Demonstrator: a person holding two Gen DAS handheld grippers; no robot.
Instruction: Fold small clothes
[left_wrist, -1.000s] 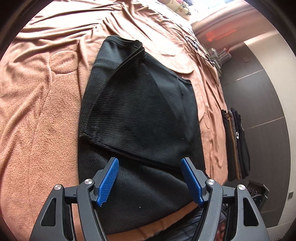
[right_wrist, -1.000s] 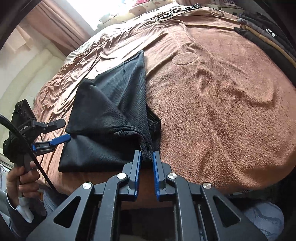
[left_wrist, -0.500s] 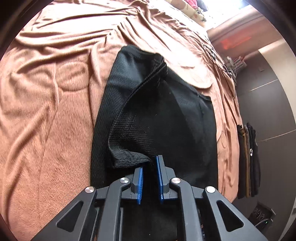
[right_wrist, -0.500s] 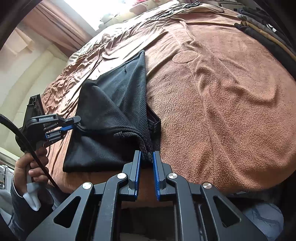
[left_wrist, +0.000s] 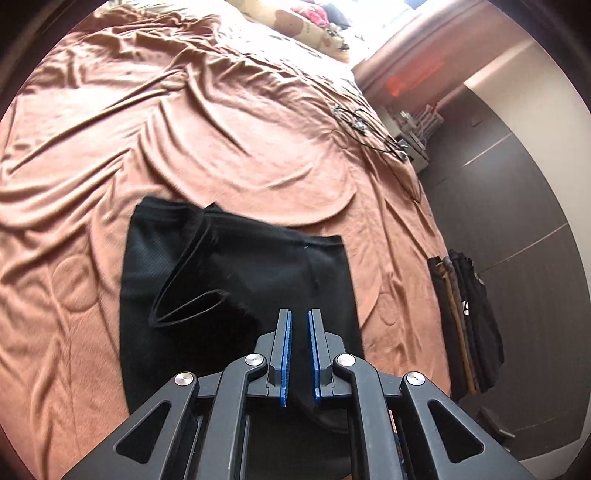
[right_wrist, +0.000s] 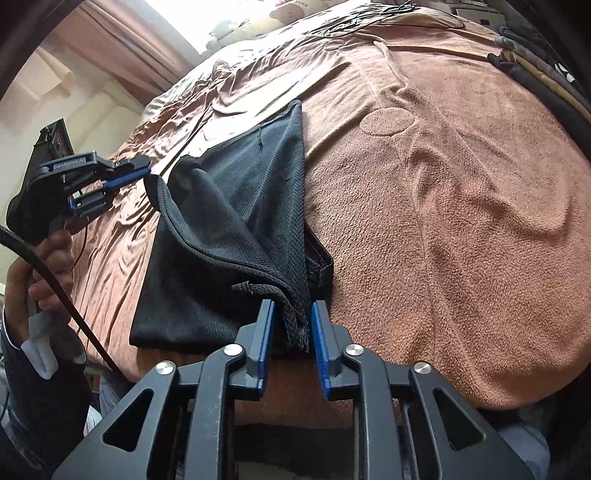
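Bedroom, rumpled rust-brown blanket (left_wrist: 229, 122) over a bed, dark clothes stacked (left_wrist: 469, 317) off to the right. Spread just ahead of both grippers: a black mesh garment (left_wrist: 258, 266), one layer drawn up. Left gripper (left_wrist: 299, 354) pressed together on a fold of that layer, where a second ago wide apart above flat cloth; corner now raised off the bed. Right gripper (right_wrist: 290, 345) just eased apart, hem loose between the blue pads (right_wrist: 319, 339). Likely handing the fold over to the left side.
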